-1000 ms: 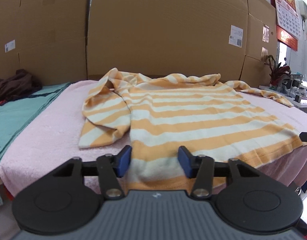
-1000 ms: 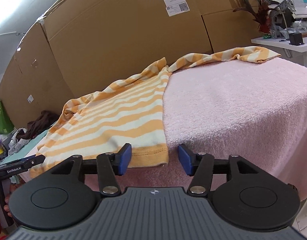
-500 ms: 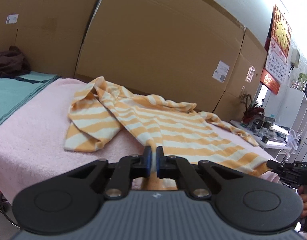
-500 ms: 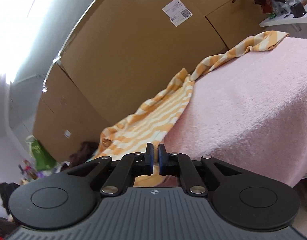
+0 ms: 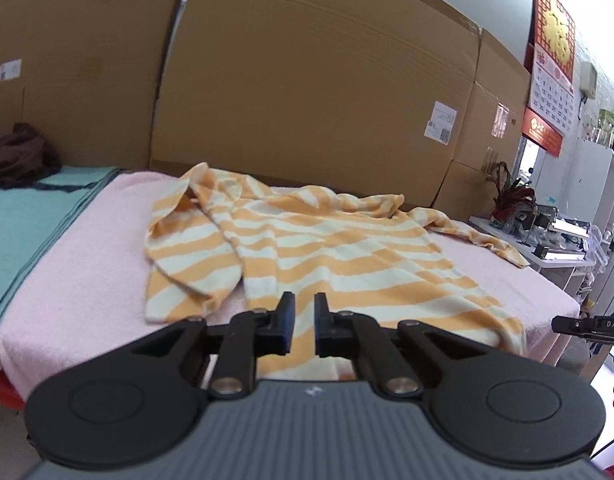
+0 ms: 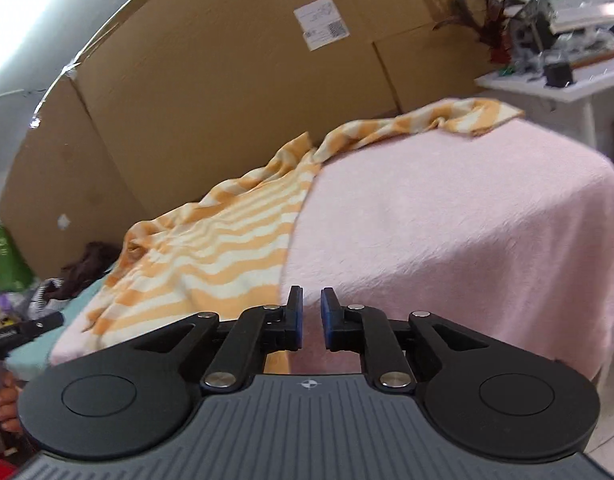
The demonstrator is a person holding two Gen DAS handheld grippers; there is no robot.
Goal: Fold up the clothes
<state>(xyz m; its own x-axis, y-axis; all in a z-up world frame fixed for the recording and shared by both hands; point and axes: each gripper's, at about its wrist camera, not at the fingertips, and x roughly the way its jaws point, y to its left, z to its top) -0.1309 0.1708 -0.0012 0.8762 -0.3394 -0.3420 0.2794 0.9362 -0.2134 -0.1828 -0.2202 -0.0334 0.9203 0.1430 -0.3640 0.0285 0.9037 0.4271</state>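
Note:
An orange-and-cream striped long-sleeved shirt (image 5: 327,256) lies spread on the pink towel-covered table (image 5: 67,304). Its near hem hangs over the front edge. One sleeve is folded in at the left, the other trails off to the far right (image 5: 479,240). My left gripper (image 5: 301,326) sits over the hem near its left corner, jaws slightly apart with nothing held. My right gripper (image 6: 311,320) is at the hem's right corner, jaws slightly apart and empty. The shirt also shows in the right wrist view (image 6: 211,248).
Large cardboard boxes (image 5: 307,100) stand behind the table. A teal cloth (image 5: 23,224) and a dark garment (image 5: 15,156) lie at the left. A white side table with a plant and clutter (image 5: 547,232) stands at the right.
Both grippers closed on the shirt's hem half a second ago and pulled it toward the front edge. Both have now opened a little and let the hem go.

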